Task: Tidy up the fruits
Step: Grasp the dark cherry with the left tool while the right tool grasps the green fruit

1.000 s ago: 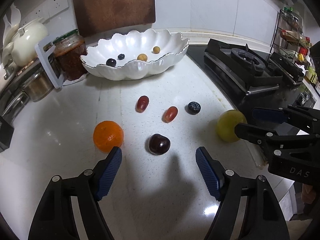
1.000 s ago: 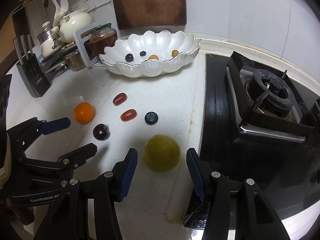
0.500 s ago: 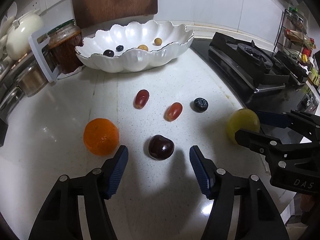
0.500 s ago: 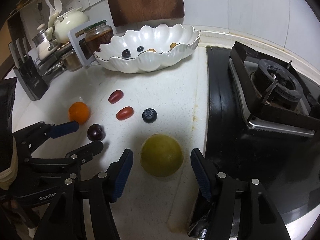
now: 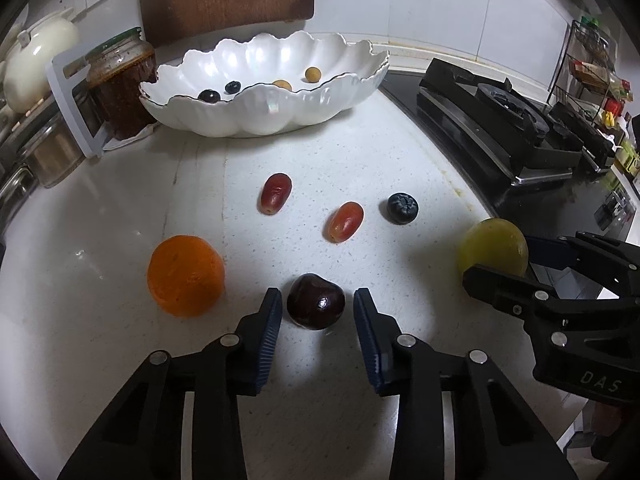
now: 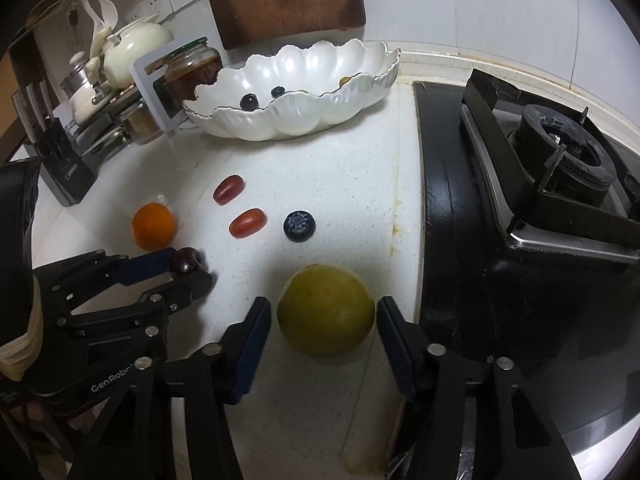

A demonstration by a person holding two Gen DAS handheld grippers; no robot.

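Partly done: the white scalloped bowl [image 5: 264,120] at the back of the counter holds four small fruits; six are on the counter: orange [image 5: 186,275], two red grapes [image 5: 276,193] [image 5: 346,221], blueberry [image 5: 402,208], dark cherry [image 5: 316,301], yellow-green fruit [image 6: 326,310]. Left gripper [image 5: 316,322] is closing around the cherry, a thin gap either side, nothing gripped yet. Right gripper [image 6: 322,334] is closing on the yellow-green fruit, pads near or just touching, no lift, so both picks plus four loose pieces remain by my read.
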